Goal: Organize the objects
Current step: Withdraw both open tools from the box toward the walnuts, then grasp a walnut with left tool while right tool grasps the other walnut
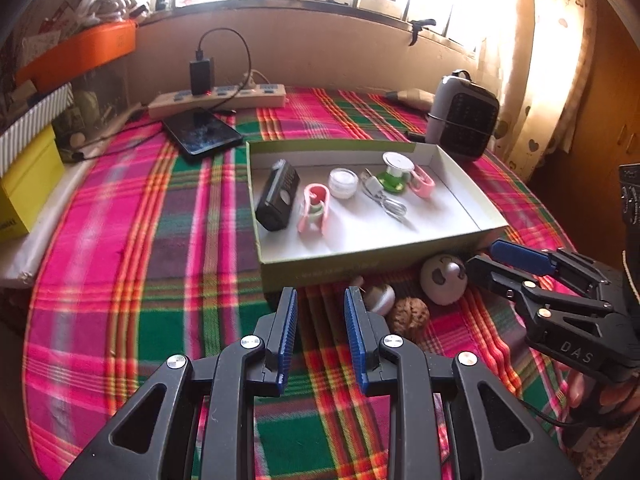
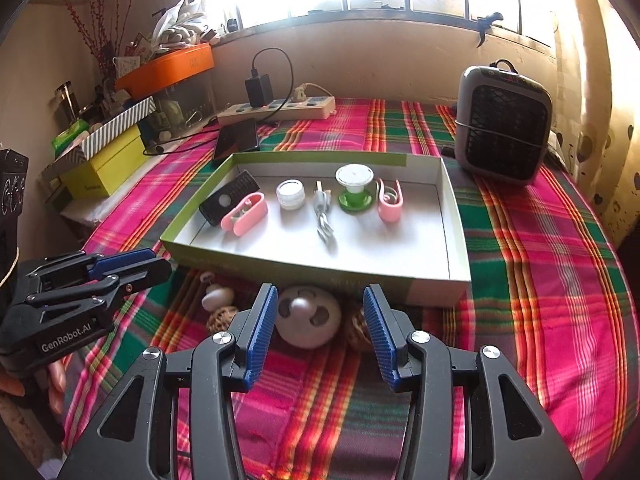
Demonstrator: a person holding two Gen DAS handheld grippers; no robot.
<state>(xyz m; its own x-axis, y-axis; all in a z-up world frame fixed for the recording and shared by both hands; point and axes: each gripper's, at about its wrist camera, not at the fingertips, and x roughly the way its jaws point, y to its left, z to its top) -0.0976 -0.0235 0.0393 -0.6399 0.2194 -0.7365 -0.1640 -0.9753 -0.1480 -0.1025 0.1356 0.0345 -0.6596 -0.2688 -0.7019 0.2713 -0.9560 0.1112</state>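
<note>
Right gripper jaws wide open, empty, lined up on white round toy lying on tablecloth just before green-walled box. Toy sat between fingertips, walnut touching its right side. Advice: advance square, close on toy only. Left gripper open, empty, beside small white knob.

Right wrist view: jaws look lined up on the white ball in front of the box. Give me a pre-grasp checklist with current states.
1. Right gripper jaws open, empty: ok.
2. White ball centred between the jaws: ok.
3. Jaws already around the ball: not ok; it lies just ahead of them.
4. Neighbours clear: not ok; a walnut sits close on its right.
5. Left gripper out of the path: ok, off to the side, open.
6. Free room in the green box: ok, the near floor is bare.
</note>
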